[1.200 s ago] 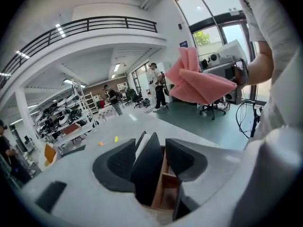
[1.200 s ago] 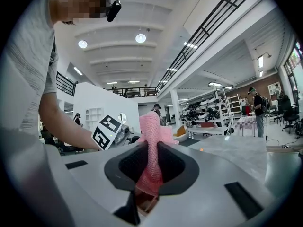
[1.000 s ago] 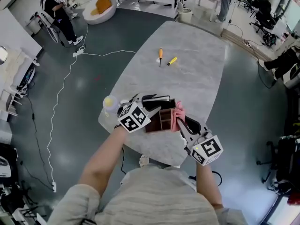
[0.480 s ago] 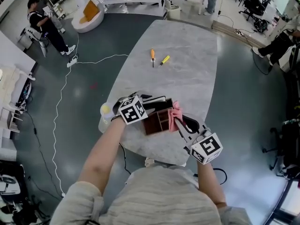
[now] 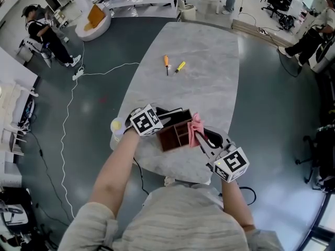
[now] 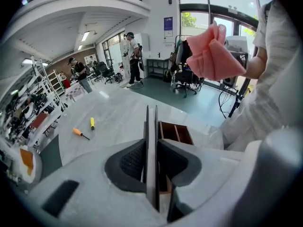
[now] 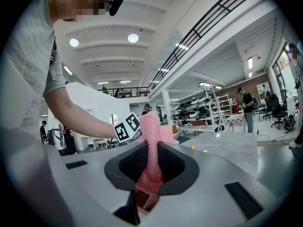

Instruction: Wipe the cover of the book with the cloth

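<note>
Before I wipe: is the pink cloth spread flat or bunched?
Bunched: the pink cloth sticks up crumpled, not spread, pinched by the right hand-held gripper.

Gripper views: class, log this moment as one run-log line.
left gripper: jaws just closed on book | right gripper: shut on cloth | cloth apart from book, wiping not begun

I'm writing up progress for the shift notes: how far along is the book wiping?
Done: the right gripper pinches the pink cloth, and the left gripper's jaws have just closed on the book, held on edge. In hand: steadying the book by the wooden box. Left: all the wiping; the cloth hangs apart from the book.
</note>
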A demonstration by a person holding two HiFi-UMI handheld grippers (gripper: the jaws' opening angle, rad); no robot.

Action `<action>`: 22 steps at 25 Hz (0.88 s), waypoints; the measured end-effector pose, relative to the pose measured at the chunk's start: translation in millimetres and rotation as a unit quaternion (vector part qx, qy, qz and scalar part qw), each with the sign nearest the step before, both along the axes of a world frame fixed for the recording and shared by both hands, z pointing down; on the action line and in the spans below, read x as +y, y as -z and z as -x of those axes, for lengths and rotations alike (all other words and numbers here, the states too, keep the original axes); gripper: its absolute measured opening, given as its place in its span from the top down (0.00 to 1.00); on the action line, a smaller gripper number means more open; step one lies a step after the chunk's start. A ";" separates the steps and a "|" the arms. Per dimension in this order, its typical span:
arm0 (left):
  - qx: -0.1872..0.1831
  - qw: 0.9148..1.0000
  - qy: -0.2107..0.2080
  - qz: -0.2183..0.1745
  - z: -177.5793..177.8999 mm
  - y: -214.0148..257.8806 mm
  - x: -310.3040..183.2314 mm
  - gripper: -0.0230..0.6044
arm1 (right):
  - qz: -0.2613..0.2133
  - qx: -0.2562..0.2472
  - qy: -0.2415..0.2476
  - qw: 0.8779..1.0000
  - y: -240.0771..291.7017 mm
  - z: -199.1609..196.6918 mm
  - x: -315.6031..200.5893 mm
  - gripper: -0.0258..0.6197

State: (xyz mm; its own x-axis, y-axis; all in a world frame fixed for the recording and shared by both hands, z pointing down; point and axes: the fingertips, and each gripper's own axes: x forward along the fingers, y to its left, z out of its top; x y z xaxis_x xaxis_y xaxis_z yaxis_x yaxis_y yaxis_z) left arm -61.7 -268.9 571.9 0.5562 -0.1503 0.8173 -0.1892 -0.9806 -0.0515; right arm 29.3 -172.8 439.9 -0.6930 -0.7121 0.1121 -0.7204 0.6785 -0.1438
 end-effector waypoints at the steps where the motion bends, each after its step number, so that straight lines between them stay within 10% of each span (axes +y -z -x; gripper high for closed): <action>1: -0.001 1.000 0.002 0.002 -0.7 0.3 0.5 0.83 | 0.001 0.001 -0.001 1.000 -0.3 -1.3 0.1 0.88; 22: 0.034 0.983 0.180 -0.015 9.6 70.9 13.4 0.84 | -0.005 -0.003 0.020 1.000 3.9 7.7 2.6 0.88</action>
State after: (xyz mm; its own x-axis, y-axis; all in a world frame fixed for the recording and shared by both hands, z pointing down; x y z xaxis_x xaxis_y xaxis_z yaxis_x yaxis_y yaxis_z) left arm -71.3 -255.5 501.0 0.5166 -0.3702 0.7720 -0.5276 -0.8478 -0.0535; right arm 21.5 -170.2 436.0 -0.7221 -0.6844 0.1010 -0.6914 0.7087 -0.1406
